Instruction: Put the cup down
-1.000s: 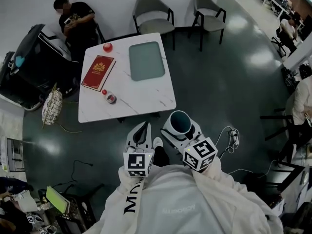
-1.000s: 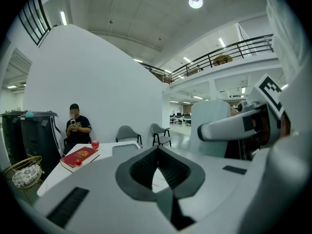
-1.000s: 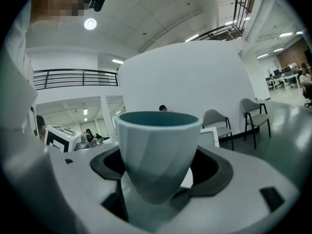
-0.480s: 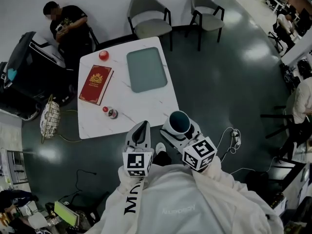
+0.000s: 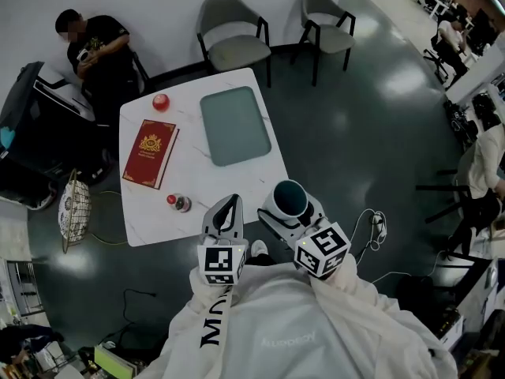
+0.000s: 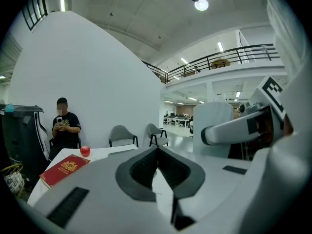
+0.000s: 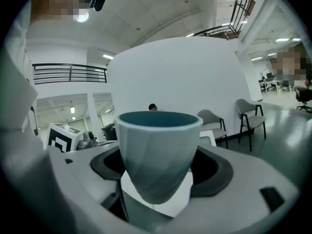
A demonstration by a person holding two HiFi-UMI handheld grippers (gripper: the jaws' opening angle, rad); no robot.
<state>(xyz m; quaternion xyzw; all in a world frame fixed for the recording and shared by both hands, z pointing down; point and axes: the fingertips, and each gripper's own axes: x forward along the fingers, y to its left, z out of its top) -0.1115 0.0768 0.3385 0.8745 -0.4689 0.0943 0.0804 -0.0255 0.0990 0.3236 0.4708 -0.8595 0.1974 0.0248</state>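
teal cup (image 7: 157,152) is sitting pinched in right gripper (image 7: 158,182), left gripper (image 6: 157,172) pressed together, empty; releasing before reaching the table (image 5: 201,181) is risking a drop.

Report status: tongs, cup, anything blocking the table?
Left tongs shut, empty. Right tongs shut on cup, upright, not yet set down. Table bare at near right corner; book, tray, bottle clear of it.

Matt, faceted blue-grey cup (image 7: 158,145) (looks ceramic, tbh). Smooth pale plastic on left gripper (image 6: 157,155) and right gripper (image 5: 289,205), dark rubbery pads (image 6: 140,172). Marble-veined white table (image 5: 237,184), glossy dark floor (image 5: 371,133).
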